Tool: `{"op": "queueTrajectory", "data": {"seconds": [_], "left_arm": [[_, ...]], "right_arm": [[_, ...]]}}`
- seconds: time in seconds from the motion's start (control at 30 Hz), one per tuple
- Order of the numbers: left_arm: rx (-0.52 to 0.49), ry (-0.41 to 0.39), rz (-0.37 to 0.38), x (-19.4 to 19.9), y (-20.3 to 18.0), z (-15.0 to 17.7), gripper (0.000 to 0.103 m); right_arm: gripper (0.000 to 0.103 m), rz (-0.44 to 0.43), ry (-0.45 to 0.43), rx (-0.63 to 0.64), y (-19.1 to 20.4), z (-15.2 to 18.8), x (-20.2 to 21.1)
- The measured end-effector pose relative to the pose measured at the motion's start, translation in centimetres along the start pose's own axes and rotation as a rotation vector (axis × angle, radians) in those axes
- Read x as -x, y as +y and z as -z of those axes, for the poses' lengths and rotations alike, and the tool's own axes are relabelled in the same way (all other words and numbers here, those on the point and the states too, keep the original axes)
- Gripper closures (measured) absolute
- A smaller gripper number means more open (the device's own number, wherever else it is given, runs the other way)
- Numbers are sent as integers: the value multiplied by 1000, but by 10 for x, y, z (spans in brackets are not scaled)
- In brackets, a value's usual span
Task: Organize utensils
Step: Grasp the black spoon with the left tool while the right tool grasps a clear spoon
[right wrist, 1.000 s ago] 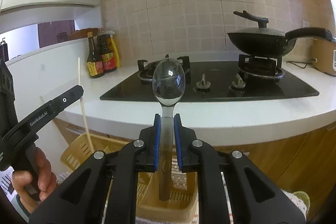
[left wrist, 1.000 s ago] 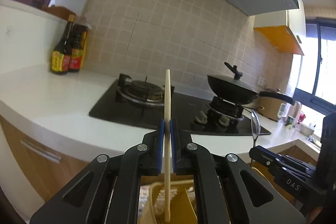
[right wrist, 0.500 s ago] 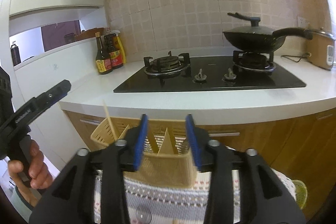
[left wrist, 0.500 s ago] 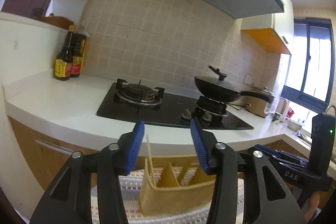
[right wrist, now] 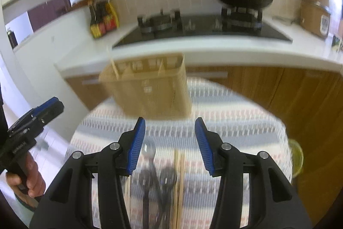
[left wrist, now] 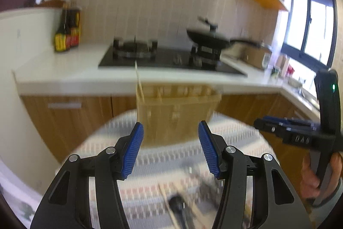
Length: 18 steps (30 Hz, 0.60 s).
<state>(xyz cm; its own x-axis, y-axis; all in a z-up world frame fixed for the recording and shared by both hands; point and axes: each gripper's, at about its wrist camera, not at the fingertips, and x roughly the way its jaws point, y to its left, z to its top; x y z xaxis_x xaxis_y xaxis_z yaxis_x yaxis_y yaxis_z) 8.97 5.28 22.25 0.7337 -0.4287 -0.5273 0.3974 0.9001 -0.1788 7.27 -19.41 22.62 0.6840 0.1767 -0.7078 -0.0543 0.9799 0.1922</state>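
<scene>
- Utensil caddy (right wrist: 148,89): tan slotted basket with dividers, standing on the patterned table mat (right wrist: 235,113) at 12 o'clock from both grippers, near the far edge of the mat, in front of the counter.
- One chopstick (right wrist: 113,67) stands in the caddy's left compartment, leaning left, its top sticking above the rim. I see it in the left view too (left wrist: 138,87).
- Can't tell what else is inside; both views are motion-blurred.
- Still loose on the mat, right under the right gripper (right wrist: 170,145): a pair of chopsticks (right wrist: 179,177) at 6 o'clock, two dark spoons or ladles (right wrist: 158,181) just left of them, one more pale stick further left. Blurred, so I won't swear to exact types.
- Left view shows a dark-handled utensil (left wrist: 176,203) and a stick at 6 o'clock on the mat, near the left gripper (left wrist: 170,150).
- My read: task partly done. At least one piece filed, several left to pick up.
- Left gripper: jaws spread wide, nothing between the blue pads, aimed at the caddy, tilted slightly down.
- Right gripper: jaws also wide apart and empty, pitched down over the loose pile.
- Right gripper appears at 3 o'clock in the left view, left one at 8 o'clock in the right view; well apart, no clash.
- Next grab looks like the chopstick pair or a spoon; the pieces lie close together, so there's a risk of pinching two.
</scene>
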Motion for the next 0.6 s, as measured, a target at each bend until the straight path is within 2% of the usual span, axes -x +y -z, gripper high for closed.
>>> {"op": "queueTrajectory", "data": {"seconds": [0.17,0.23,0.4,0.6], "left_arm": [[33,191,23,-20,10,36,60],[36,284,32,-32,14,55,63],[10,449,69,-54,15,90,67],[-7,533,80,-71,12,115,71]], "right_arm": [[60,-20,202,-17,-3,29,-26],[61,-12,250,-9,-2,39,-36],[68,-23,385,-3,-4,64,-61],[75,-33,464,26,2,81,-82]]}}
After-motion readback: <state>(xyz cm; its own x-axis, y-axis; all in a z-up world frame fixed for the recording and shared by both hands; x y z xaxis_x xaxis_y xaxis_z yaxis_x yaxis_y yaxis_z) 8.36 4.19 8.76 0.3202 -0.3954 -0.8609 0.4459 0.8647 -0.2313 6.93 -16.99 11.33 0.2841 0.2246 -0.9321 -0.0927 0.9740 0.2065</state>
